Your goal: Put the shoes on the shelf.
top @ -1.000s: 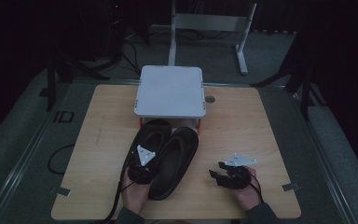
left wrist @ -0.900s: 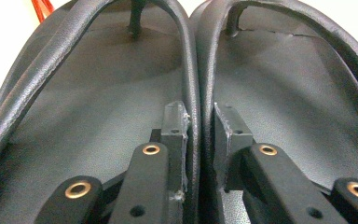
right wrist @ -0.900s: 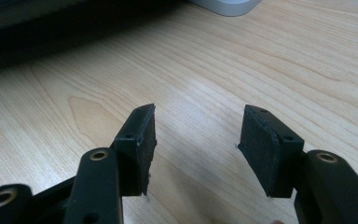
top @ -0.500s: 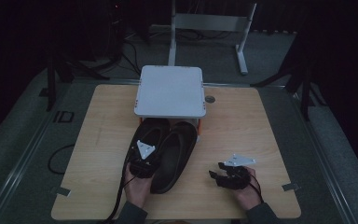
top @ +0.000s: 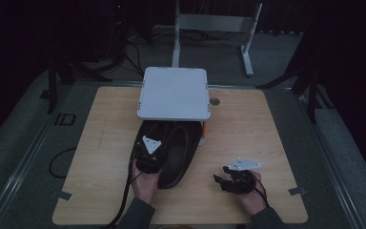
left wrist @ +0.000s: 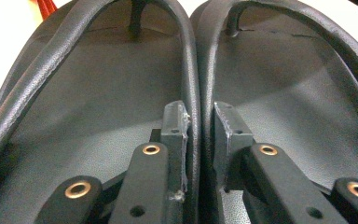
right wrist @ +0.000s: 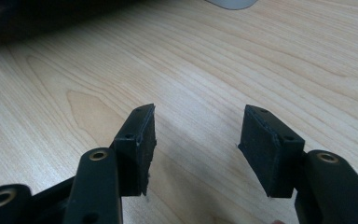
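Note:
Two black flip-flops lie side by side on the wooden table (top: 248,124), their toes under a white raised platform (top: 174,93). In the high view my left gripper (top: 150,160) sits over their heel ends. In the left gripper view it (left wrist: 199,116) is shut on the two touching inner rims, pinching the left flip-flop (left wrist: 98,107) and the right flip-flop (left wrist: 289,93) together. My right gripper (top: 222,175) rests low at the front right of the table, apart from the flip-flops. It (right wrist: 198,135) is open over bare wood, with nothing between its jaws.
The platform stands on orange legs (top: 203,136) at the back middle of the table. A small round grey hole cover (top: 214,101) lies right of it. Cables trail off the front left edge. A metal stand (top: 214,21) is on the floor behind.
The flip-flops have slid away from the person, farther under the platform, with my left gripper. The right flip-flop's heel has swung in against the left one. My right gripper stayed put.

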### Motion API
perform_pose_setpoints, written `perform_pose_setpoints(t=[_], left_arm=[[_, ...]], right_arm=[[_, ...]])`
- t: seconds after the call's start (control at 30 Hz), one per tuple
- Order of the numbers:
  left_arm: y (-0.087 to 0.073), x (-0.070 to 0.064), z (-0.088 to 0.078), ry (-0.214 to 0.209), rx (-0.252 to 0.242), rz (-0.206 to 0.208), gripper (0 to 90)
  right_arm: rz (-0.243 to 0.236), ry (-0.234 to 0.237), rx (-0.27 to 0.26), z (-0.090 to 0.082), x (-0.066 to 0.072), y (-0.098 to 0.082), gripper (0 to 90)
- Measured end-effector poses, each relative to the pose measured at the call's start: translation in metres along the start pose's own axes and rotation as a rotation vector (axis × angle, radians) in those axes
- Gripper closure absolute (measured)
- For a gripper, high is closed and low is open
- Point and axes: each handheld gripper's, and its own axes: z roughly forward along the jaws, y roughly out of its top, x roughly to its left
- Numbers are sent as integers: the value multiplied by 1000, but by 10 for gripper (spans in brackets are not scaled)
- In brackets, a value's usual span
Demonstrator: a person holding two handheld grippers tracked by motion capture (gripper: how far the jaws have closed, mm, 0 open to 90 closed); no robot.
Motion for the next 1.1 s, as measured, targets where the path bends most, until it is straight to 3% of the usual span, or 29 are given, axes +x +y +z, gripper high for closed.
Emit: perform_pose_setpoints(t=[1.1], left_arm=[[18,-12,31,72,-22,-33,759]], right_arm=[[-9,-5,3,0,1,0,449]])
